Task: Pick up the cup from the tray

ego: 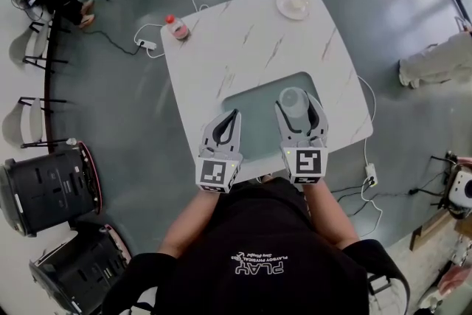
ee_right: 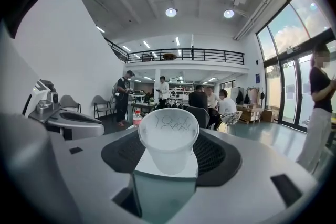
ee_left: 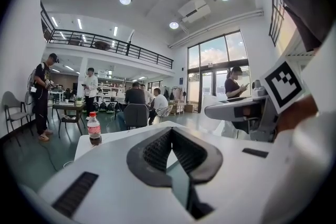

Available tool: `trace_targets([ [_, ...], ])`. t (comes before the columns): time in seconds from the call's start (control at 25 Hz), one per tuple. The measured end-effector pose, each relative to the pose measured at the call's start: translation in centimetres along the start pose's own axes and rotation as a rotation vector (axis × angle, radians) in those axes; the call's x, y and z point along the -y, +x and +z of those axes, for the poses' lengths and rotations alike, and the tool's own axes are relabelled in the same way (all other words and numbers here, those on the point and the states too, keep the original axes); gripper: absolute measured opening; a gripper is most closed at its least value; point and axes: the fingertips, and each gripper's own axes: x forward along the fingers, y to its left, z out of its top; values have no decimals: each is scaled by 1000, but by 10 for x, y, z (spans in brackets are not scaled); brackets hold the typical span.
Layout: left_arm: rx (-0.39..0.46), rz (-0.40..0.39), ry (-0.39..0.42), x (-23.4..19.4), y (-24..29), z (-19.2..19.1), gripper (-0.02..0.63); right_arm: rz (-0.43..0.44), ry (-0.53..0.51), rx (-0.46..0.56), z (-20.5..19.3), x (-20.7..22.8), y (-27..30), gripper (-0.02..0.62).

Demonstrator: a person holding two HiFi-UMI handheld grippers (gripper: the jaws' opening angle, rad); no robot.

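Observation:
A translucent plastic cup (ego: 293,101) stands upright at the far right of the grey-green tray (ego: 254,111) on the white marble table. My right gripper (ego: 299,104) has a jaw on each side of it. In the right gripper view the cup (ee_right: 168,139) fills the gap and its rim meets the black pads (ee_right: 123,152) on both sides. Whether its base is off the tray I cannot tell. My left gripper (ego: 234,114) hovers over the tray's near left part, its jaws together at the tips and nothing between them (ee_left: 170,134).
A small bottle with a red cap (ego: 176,26) stands at the table's far left corner, a white plate (ego: 293,5) at the far right corner. Black cases (ego: 48,188) sit on the floor at left, cables (ego: 367,173) at right. People sit beyond the table.

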Motion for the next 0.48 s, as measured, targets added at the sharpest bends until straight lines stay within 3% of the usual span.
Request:
trace_targets([
  [0.48, 9, 21, -1, -3, -5, 3, 6, 4, 12, 15, 1, -2, -2, 288],
])
